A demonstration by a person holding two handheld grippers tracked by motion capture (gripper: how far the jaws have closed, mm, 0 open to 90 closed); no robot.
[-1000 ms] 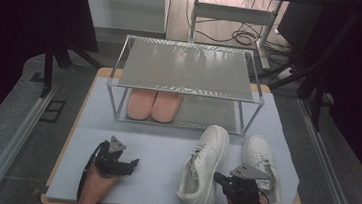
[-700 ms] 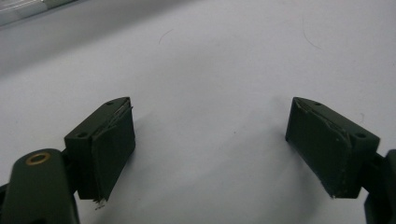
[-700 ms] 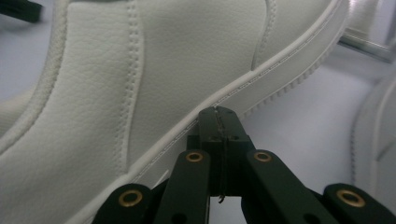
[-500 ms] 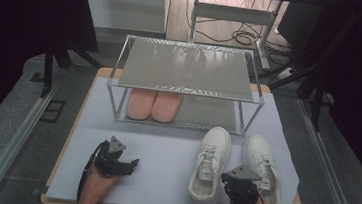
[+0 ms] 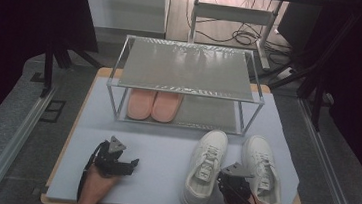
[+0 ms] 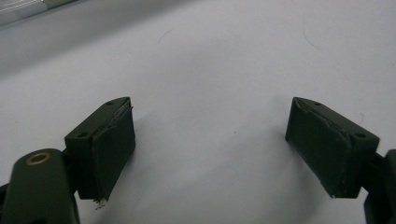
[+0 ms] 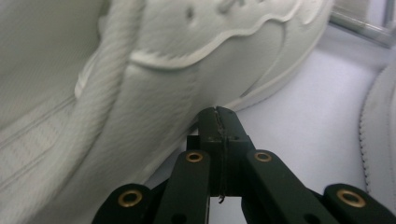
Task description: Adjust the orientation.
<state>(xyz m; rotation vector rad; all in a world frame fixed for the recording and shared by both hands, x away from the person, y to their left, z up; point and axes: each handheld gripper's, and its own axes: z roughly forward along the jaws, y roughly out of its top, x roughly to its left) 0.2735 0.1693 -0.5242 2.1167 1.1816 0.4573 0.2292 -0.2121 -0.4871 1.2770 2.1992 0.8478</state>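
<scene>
Pressing your right gripper [image 7: 218,116], jaws together, tip against left sneaker [image 5: 205,167] side on mat [image 5: 164,145]; second sneaker [image 5: 262,175] just beside. Your left gripper [image 6: 210,140] gapes, well apart.

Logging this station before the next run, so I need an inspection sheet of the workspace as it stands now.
Surface: pale blue mat over a wooden table.
Job's things: two white lace-up sneakers, left one and right one, side by side, toes toward the metal two-tier shoe rack.
Clutter: pink slippers on the rack's lower shelf.
Grippers: left gripper open above bare mat; right gripper shut, tips against the left sneaker's side.
Cables: black cable at the left gripper; more on the floor behind.
Surroundings: dark stands, grey floor.
</scene>
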